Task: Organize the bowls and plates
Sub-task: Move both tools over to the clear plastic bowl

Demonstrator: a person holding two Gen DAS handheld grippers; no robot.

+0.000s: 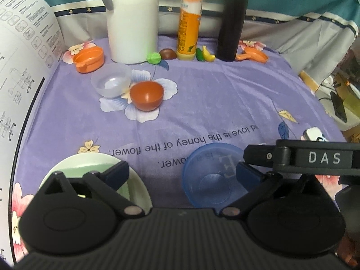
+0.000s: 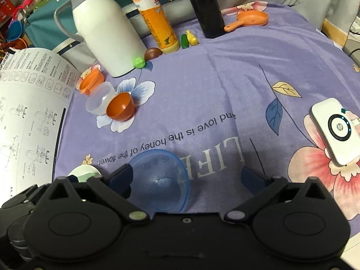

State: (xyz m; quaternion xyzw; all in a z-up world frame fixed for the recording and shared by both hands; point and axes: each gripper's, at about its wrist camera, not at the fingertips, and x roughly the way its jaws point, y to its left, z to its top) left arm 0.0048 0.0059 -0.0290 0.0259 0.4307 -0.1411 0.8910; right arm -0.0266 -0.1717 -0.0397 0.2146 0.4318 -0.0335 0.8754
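My left gripper (image 1: 182, 174) stands open above the purple cloth. Its left finger hangs over a pale green plate (image 1: 96, 164), and its right finger is beside a blue see-through bowl (image 1: 209, 180). Nothing is pressed between its pads. My right gripper (image 2: 185, 177) is open too. The blue bowl (image 2: 159, 180) rests on the cloth between its fingers, close to the left one and not gripped. The plate (image 2: 83, 172) peeks out at its left. Further back a red-brown bowl (image 1: 146, 95) lies tilted against a clear bowl (image 1: 111, 83).
Along the back edge stand an orange cup (image 1: 88, 59), a white thermos jug (image 1: 132, 20), an orange bottle (image 1: 189, 22), a black cylinder (image 1: 231, 24), small toy foods and an orange toy pan (image 2: 249, 19). A printed sheet (image 2: 29, 112) curls at left. A white power bank (image 2: 333, 132) lies at right.
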